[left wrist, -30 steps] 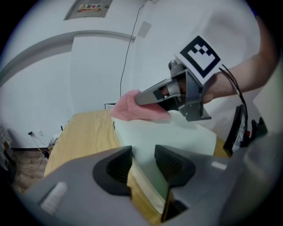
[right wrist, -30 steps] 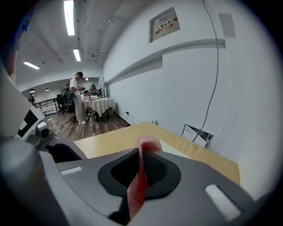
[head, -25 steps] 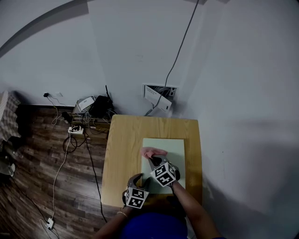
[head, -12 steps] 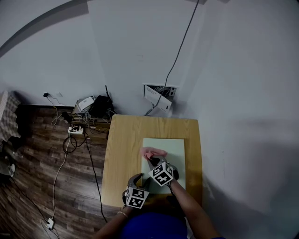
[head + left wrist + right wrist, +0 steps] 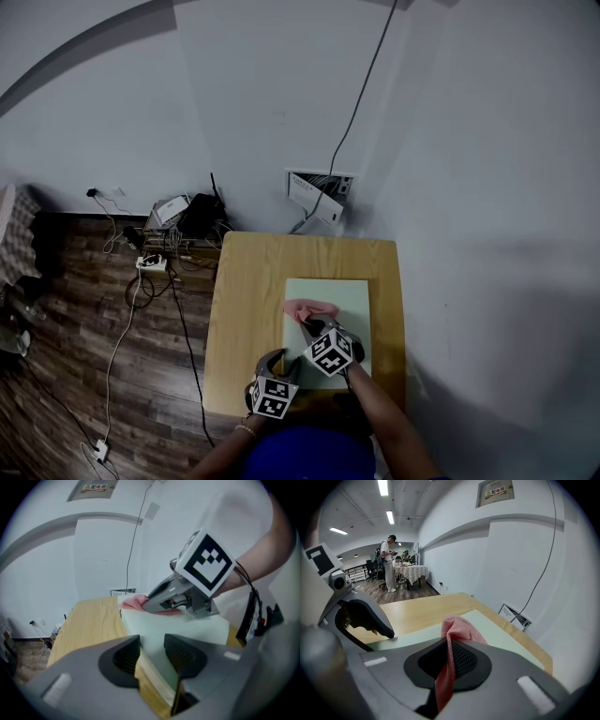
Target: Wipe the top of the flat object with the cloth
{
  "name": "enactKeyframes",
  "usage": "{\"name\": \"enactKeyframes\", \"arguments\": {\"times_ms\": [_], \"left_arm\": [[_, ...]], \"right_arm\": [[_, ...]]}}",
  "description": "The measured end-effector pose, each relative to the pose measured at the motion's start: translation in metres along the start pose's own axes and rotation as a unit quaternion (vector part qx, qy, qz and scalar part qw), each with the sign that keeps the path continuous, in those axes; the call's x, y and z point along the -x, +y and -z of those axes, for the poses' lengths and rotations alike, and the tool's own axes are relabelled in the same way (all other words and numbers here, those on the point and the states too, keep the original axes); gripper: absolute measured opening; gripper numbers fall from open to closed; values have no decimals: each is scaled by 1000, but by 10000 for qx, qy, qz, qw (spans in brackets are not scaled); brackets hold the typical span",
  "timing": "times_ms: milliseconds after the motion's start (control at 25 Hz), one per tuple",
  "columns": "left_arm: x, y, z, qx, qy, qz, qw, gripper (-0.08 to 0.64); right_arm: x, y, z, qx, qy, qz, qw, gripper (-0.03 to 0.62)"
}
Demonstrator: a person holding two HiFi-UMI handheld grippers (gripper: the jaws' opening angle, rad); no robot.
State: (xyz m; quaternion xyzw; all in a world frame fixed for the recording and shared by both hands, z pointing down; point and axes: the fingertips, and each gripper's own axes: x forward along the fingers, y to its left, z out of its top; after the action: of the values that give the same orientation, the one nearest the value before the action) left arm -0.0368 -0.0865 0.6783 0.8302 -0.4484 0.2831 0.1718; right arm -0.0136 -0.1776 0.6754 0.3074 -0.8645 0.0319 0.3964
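Right tongs (image 5: 449,660) pinch a fold of the pink cloth (image 5: 457,630) between the pads. The cloth rests on top of the pale green board (image 5: 342,300), toward its left edge. Left tongs (image 5: 152,654) grip the board's near edge. The board lies flat on the table (image 5: 246,309). Wall sign (image 5: 495,491): print too small to read.

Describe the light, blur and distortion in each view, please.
Head view: dim, with strong fisheye bending of the wall; the wooden table looks small. Left gripper view: black round border, its own jaws soft, pale green board evenly lit. Right gripper view: ceiling lights glare, pink cloth sharp.
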Motion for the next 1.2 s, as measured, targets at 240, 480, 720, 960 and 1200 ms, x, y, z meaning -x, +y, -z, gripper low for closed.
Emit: {"name": "enactKeyframes", "arguments": {"times_ms": [240,480,720,960,1200], "left_arm": [[3,-1,1,-10,-2,-11,10000,155],[1,-1,1,-8,-4,-19,10000,155],[2,-1,0,-6,-12,-19,10000,156],[1,-1,0,-9,-13,-24,10000,156],[1,-1,0,-2,-16,-32,10000,156]], "right_arm": [[12,-8,15,-60,81,118,9999,14],[20,-22,31,-205,130,279,9993,14],[31,-35,44,-332,203,463,9982,14],[42,-48,62,-501,306,638,9962,14],[52,-58,74,-610,360,791,9943,14]]}}
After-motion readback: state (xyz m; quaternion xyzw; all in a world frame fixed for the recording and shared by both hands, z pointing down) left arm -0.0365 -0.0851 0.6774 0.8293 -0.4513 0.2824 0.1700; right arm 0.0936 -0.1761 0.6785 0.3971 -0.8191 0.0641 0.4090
